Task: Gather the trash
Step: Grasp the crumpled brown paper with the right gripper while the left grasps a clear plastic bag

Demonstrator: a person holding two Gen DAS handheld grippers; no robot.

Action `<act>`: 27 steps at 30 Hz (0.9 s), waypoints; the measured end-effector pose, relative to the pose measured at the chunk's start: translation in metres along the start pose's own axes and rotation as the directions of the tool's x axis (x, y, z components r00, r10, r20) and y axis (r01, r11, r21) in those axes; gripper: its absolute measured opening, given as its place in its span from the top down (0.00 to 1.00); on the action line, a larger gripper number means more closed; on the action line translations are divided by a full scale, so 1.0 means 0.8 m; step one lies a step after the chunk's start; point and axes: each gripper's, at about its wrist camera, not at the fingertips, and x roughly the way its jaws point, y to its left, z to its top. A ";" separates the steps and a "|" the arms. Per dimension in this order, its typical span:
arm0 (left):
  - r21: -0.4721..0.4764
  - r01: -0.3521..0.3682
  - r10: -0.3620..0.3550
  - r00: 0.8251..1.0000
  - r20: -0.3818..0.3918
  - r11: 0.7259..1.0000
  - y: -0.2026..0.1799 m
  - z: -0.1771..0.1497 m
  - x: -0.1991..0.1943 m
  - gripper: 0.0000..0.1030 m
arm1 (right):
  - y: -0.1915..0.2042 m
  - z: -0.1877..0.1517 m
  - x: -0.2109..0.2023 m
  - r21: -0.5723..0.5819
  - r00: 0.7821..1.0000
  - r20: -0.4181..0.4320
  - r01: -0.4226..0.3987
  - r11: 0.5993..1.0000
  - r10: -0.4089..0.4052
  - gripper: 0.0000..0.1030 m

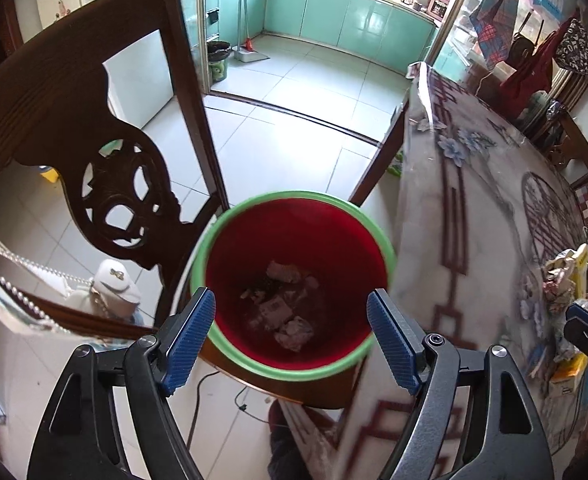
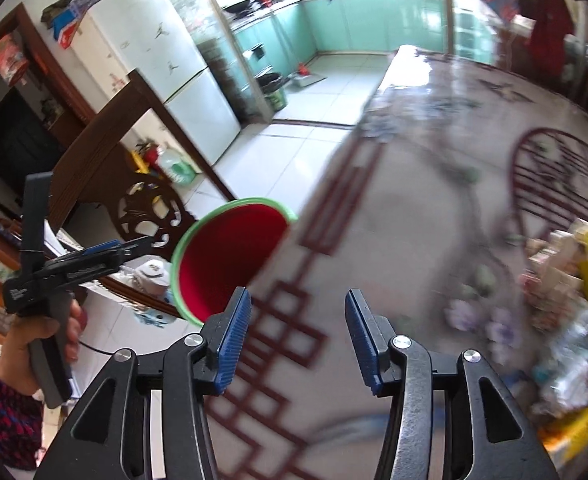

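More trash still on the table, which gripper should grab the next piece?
Right. The right gripper is open, empty and over the table, with the pile of wrappers just to its right. The left gripper hangs open over the red bin, away from the pile.

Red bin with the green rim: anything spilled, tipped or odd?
Nothing stands out. The red bin stands upright beside the table, crumpled scraps at its bottom, none on its rim. Remaining trash pile sits on the table.
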 end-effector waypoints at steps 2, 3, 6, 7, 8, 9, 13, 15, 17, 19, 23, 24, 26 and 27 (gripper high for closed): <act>0.019 0.009 -0.009 1.000 0.001 1.000 -0.023 -0.006 -0.007 0.24 | -0.039 -0.007 -0.026 0.009 0.998 0.026 0.055 0.998 -0.055 0.54; 0.030 0.012 -0.012 1.000 0.004 0.999 -0.034 -0.010 -0.011 0.24 | -0.059 -0.009 -0.038 0.018 0.996 0.034 0.077 0.997 -0.078 0.54; 0.040 0.018 -0.019 0.999 0.033 0.999 -0.071 -0.025 -0.028 0.24 | -0.135 -0.018 -0.078 0.071 0.989 0.054 0.137 0.988 -0.140 0.54; 0.034 0.028 -0.029 0.999 0.038 0.999 -0.084 -0.030 -0.033 0.23 | -0.165 -0.022 -0.093 0.097 0.985 0.059 0.156 0.983 -0.162 0.54; 0.028 0.048 -0.049 0.998 0.040 0.998 -0.098 -0.036 -0.037 0.21 | -0.192 -0.026 -0.105 0.119 0.981 0.064 0.173 0.978 -0.181 0.53; 0.028 0.080 -0.082 0.996 0.044 0.996 -0.119 -0.042 -0.041 0.21 | -0.220 -0.031 -0.116 0.138 0.976 0.068 0.196 0.971 -0.207 0.49; 0.083 0.137 -0.143 0.988 0.059 0.987 -0.190 -0.058 -0.046 0.21 | -0.327 -0.054 -0.138 0.196 0.938 0.016 0.336 0.921 -0.345 0.44; 0.128 0.177 -0.187 0.980 0.067 0.976 -0.234 -0.065 -0.050 0.21 | -0.367 -0.064 -0.135 0.218 0.934 -0.038 0.355 0.909 -0.355 0.44; 0.189 0.216 -0.233 0.970 0.069 0.958 -0.274 -0.072 -0.052 0.19 | -0.400 -0.073 -0.127 0.228 0.930 -0.084 0.368 0.902 -0.358 0.44; 0.268 0.245 -0.267 0.962 0.051 0.932 -0.316 -0.078 -0.051 0.19 | -0.423 -0.080 -0.113 0.230 0.933 -0.118 0.358 0.905 -0.339 0.44; 0.436 0.276 -0.317 0.948 0.020 0.856 -0.404 -0.086 -0.047 0.17 | -0.443 -0.090 -0.094 0.229 0.945 -0.132 0.322 0.919 -0.299 0.56; 0.466 0.283 -0.326 0.945 0.014 0.839 -0.420 -0.087 -0.044 0.16 | -0.447 -0.090 -0.092 0.240 0.951 -0.125 0.305 0.922 -0.283 0.59; 0.520 0.289 -0.321 0.947 -0.029 0.804 -0.457 -0.088 -0.025 0.15 | -0.448 -0.088 -0.094 0.248 0.962 -0.108 0.272 0.930 -0.253 0.74; 0.537 0.289 -0.312 0.949 -0.050 0.793 -0.470 -0.090 -0.016 0.15 | -0.448 -0.086 -0.098 0.244 0.964 -0.098 0.265 0.933 -0.248 0.74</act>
